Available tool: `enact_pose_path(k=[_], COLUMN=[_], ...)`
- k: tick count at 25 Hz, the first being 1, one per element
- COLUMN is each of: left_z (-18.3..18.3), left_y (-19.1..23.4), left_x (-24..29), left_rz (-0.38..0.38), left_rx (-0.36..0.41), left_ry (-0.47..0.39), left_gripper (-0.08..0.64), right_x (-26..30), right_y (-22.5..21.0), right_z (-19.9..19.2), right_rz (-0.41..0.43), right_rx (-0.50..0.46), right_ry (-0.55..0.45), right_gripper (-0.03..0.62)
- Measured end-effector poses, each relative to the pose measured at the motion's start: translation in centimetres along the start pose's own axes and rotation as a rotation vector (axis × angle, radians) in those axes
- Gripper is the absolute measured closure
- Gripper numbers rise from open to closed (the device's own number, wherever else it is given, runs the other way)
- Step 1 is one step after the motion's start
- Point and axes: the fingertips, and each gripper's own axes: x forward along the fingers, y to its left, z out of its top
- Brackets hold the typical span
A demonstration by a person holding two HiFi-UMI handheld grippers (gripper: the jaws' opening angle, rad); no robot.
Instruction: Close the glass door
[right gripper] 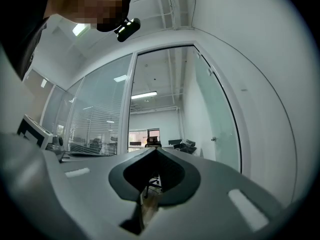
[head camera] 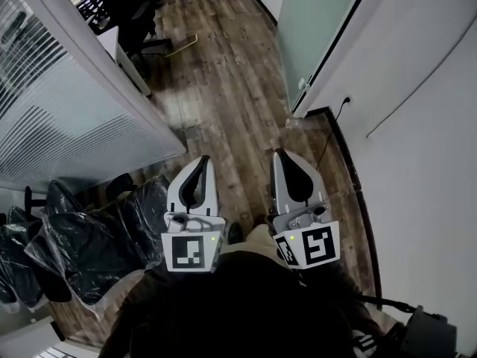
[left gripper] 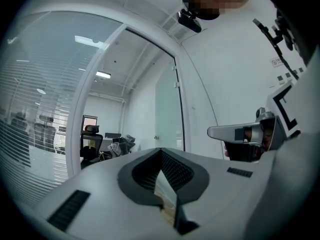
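Note:
The glass door (head camera: 322, 22) is a frosted greenish pane that stands swung open along the white wall at the upper right. It also shows as the pale pane (left gripper: 168, 115) ahead and as the tall pane (right gripper: 214, 119) at the right, with a small knob on it. My left gripper (head camera: 202, 159) and right gripper (head camera: 280, 155) are held side by side close to the body, over the wooden floor and well short of the door. Both are shut with nothing between the jaws, as the left gripper (left gripper: 160, 149) and right gripper (right gripper: 154, 149) views confirm.
A glass partition with blinds (head camera: 67, 118) runs along the left. Black chairs wrapped in plastic (head camera: 89, 237) stand at the lower left. An office chair (head camera: 138, 21) and a white desk (head camera: 123, 57) lie beyond the doorway. A cable hangs from a wall socket (head camera: 347, 98).

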Motion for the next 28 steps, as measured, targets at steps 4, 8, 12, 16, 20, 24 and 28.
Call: enact_pose_path(k=[4,8,12,16,20,24,28], left_z=[-2.1,-1.5,-1.6,-0.6,-0.5,0.1,0.1], left_y=[0.4,2.9,5.1,6.6,8.2,11.1,14.1], left_x=[8.1,14.4,21.9,31.3,38.4,43.6,49.7], left_rz=[-0.006,-0.016,-0.020,-0.014,0.003,0.025,0.018], left_rx=[0.007,0.009,0.017,0.021,0.017,0.014,0.009], left_ry=[0.027,0.020,0.016,0.001,0.012,0.008,0.007], left_gripper=[0.563,0.563,0.563,0.563,0.563,0.563,0.563], right_x=[5.1,11.0,17.6,25.5,31.6,37.1,43.4], right_y=[-6.0,-9.2,-13.3,-18.6,-23.3,-26.3,-28.9], right_z=[-2.0,-2.3,-2.9,-3.0,-3.6,-3.5,-4.0], right_rz=[-0.019,-0.043,-0.046,-0.014,-0.016,-0.023,-0.028], right_rx=[-0.008,-0.019,-0.022,-0.004,0.011,0.019,0.008], right_ry=[0.001,0.005,-0.005,-0.007,0.007,0.016,0.019], right_gripper=[0.591,0.591,0.591,0.591,0.591,0.591,0.591])
